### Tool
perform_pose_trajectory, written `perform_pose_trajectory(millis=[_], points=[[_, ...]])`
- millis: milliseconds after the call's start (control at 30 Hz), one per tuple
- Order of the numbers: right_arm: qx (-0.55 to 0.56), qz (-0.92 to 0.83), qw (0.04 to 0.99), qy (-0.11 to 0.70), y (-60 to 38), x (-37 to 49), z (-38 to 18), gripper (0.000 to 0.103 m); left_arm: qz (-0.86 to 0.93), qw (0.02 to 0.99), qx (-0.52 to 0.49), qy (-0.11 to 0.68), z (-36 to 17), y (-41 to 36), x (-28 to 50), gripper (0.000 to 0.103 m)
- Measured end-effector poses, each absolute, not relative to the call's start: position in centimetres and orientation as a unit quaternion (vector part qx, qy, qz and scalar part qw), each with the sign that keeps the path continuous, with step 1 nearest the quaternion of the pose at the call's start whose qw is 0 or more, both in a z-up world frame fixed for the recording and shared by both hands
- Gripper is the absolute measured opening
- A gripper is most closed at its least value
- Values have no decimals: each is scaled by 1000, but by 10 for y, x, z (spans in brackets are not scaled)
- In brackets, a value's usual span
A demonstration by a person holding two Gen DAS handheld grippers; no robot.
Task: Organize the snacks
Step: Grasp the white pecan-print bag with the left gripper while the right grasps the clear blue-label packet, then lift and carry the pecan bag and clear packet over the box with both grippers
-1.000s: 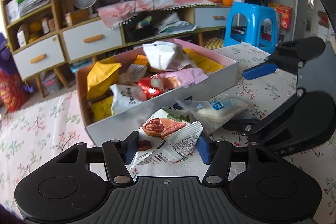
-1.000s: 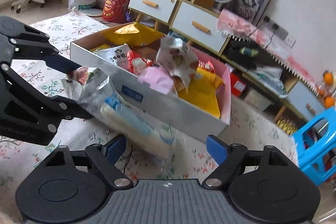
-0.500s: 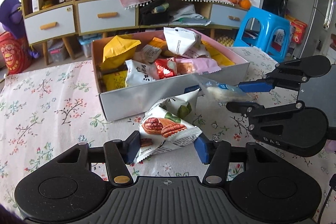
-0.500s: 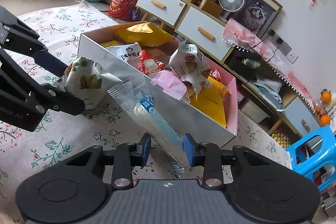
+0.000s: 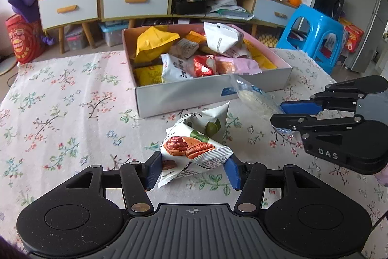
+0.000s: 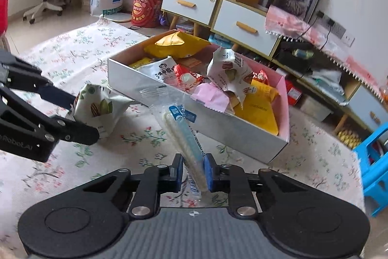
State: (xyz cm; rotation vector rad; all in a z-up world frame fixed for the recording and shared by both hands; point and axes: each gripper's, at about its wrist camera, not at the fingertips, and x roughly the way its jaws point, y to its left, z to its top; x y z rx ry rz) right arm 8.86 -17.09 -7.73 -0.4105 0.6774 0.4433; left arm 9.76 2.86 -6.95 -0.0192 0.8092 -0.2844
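My left gripper is shut on a crumpled white nut packet printed with pecans and held just above the floral tablecloth, in front of the snack box. The same grip shows in the right wrist view: left gripper, nut packet. My right gripper is shut on the lower end of a clear packet of pale wafers that tilts up toward the box. From the left wrist view, that right gripper holds the clear packet near the box's front right corner.
The open cardboard snack box is piled with several yellow, white, red and pink packets. A blue plastic stool stands beyond the table's right side. Low cabinets with drawers line the wall behind.
The right gripper's jaws closed onto the clear wafer packet, which now stands tilted between them. The left gripper drew back from the box with the nut packet, and its view levelled.
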Motion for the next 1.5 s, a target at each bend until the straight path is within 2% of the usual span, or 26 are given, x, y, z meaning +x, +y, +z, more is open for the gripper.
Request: perform_pose_trajectory(millis=[133,333,467,500,567,600,633,733,867,1167,1267,1367,1400,1500], points=[[-170,218,897,344,-173,87,-75,0,-134,907,-20,400,-67,36,94,52],[-50,233,881,409,-190,94,-72,0,-124,898,-49,419,-63,50,89,52],[-47,233,880,412,-191,93,-78,0,-118,896,-55,424,-60,54,87,52],[-49,231,880,413,-191,92,-79,3,-117,896,-55,424,-60,55,86,52],[-54,234,880,410,-188,91,-81,16,-116,897,-53,424,-60,56,85,52],[-61,234,882,404,-186,91,-80,32,-115,896,-52,425,-60,55,85,52],[-72,232,885,396,-185,90,-80,40,-115,896,-52,426,-61,55,85,52],[-131,221,892,371,-175,88,-81,53,-115,896,-41,427,-62,52,84,52],[-240,196,894,324,-158,79,-88,58,-114,892,-33,436,-67,46,84,52],[-311,188,888,283,-138,83,-93,55,-109,892,-36,438,-68,37,88,52],[-347,198,878,263,-130,84,-94,49,-106,893,-34,436,-67,35,90,52],[-356,215,872,260,-128,87,-94,29,-105,893,-37,437,-67,37,89,52],[-345,226,871,268,-129,88,-93,17,-104,893,-39,437,-66,38,90,52],[-349,228,868,270,-124,85,-93,15,-99,893,-48,437,-63,42,90,51]])
